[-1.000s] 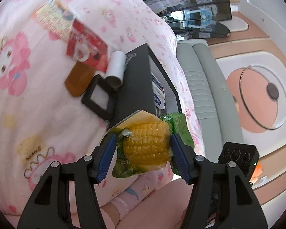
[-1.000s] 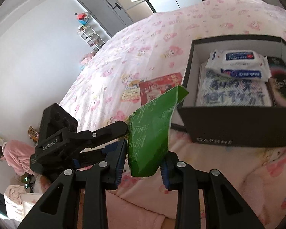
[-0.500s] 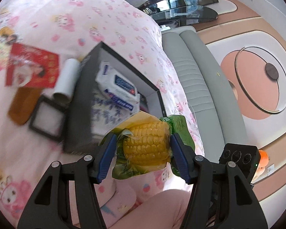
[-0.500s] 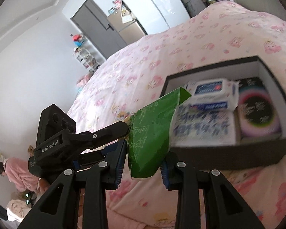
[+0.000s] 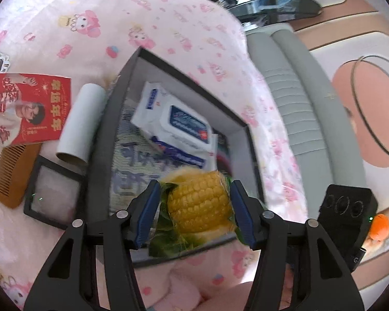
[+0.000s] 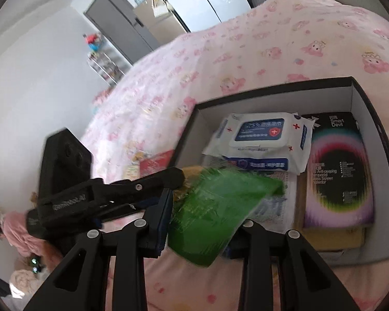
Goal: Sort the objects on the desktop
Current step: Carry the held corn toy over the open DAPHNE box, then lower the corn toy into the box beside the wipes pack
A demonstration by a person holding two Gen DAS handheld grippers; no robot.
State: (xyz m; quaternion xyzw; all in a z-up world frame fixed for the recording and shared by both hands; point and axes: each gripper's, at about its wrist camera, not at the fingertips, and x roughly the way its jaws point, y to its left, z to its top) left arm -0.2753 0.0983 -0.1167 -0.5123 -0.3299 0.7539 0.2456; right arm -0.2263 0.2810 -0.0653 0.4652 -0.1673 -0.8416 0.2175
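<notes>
A packaged corn cob [image 5: 198, 204] with a green wrapper sits between the fingers of my left gripper [image 5: 194, 213], above the near edge of the black box [image 5: 192, 77]. The jaws look slightly wider than the pack. My right gripper [image 6: 203, 225] holds the green end of the same pack [image 6: 215, 212] over the box's near left corner. The box [image 6: 272, 88] holds a white wet-wipes pack [image 5: 173, 124], a black screen-protector box [image 6: 337, 171] and a printed pack below them.
On the pink bedspread left of the box lie a white cardboard tube [image 5: 81, 123], a red packet [image 5: 26, 111], a brown comb [image 5: 15, 173] and a black square frame [image 5: 53, 194]. A grey sofa edge [image 5: 295, 98] runs along the right.
Both grippers carried the corn pack forward and over the box's near edge. The left jaws have widened a little and the pack looks blurred.
</notes>
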